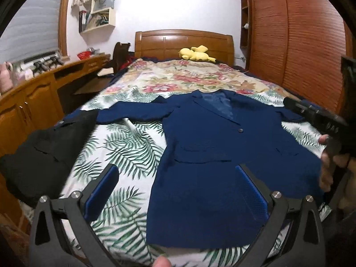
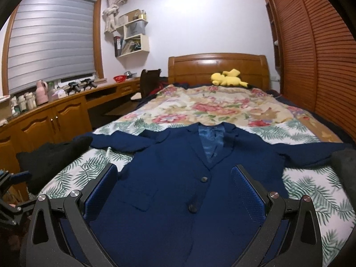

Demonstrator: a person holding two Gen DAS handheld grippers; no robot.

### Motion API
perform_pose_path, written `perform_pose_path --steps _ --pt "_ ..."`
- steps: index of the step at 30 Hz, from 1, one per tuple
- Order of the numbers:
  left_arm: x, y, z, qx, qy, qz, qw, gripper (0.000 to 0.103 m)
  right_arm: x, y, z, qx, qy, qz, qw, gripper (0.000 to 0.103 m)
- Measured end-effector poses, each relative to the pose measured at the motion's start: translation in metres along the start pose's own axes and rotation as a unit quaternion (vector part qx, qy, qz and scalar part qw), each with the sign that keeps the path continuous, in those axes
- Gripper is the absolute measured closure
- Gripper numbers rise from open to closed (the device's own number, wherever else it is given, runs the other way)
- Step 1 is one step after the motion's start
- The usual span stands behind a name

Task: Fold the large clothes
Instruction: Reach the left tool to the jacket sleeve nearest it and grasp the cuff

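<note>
Navy blazer (image 2: 178,191) flat, sleeves outspread

Readable text: none in either view.
Wall shelves (image 2: 133,36): binders and boxes there, any spine markings too small and blurred to read.
Navy blazer (image 2: 178,189): no label, tag or brand visible on the cloth or the lining.
Tabletop (image 2: 73,99) items: bottles and jars, labels blurred past reading.
Black garment (image 1: 37,153): no print showing.
Yellow plush toy (image 2: 227,77): no lettering visible.
Left gripper (image 1: 176,191) and right gripper (image 2: 174,191): no markings or numbers legible on the fingers or frames.
</note>
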State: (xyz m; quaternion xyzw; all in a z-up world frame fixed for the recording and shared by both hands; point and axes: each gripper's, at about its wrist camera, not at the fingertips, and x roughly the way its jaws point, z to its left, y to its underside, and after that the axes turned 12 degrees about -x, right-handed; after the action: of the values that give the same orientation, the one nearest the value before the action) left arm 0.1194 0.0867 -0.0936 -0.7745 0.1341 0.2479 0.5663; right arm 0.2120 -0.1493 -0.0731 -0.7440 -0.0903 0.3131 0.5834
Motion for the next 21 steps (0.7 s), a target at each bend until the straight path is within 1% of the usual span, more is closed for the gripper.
perform_pose_path --steps 1,4,10,14,16,18,19,21 --pt "0.006 -0.004 0.004 -0.001 0.006 0.004 1.0 0.0 0.007 0.0 0.001 -0.004 -0.002 0.001 1.0 0.0" --pt "0.023 -0.02 0.012 0.005 -0.011 -0.003 0.9999 0.0 0.03 -0.002 0.007 -0.017 -0.015 0.008 1.0 0.0" --pt "0.06 -0.049 0.035 0.003 -0.025 0.002 0.9997 0.0 0.079 -0.001 0.019 -0.037 -0.037 0.024 0.998 0.0" --pt "0.088 -0.067 0.052 -0.007 -0.011 0.01 0.9999 0.0 0.111 0.009 0.024 -0.054 -0.048 0.047 0.996 0.0" --pt "0.104 -0.075 0.061 -0.012 -0.011 0.015 0.9998 0.0 0.12 0.017 0.024 -0.065 -0.051 0.054 0.995 0.0" --pt "0.12 -0.082 0.069 -0.02 -0.006 0.021 0.9995 0.0 0.13 0.025 0.023 -0.065 -0.057 0.069 0.994 0.0" --pt "0.127 -0.085 0.072 -0.025 -0.004 0.024 0.9994 0.0 0.137 0.03 0.021 -0.06 -0.068 0.084 0.992 0.0" --pt "0.145 -0.091 0.081 -0.034 -0.006 0.029 0.999 0.0 0.141 0.032 0.019 -0.051 -0.077 0.088 0.992 0.0"
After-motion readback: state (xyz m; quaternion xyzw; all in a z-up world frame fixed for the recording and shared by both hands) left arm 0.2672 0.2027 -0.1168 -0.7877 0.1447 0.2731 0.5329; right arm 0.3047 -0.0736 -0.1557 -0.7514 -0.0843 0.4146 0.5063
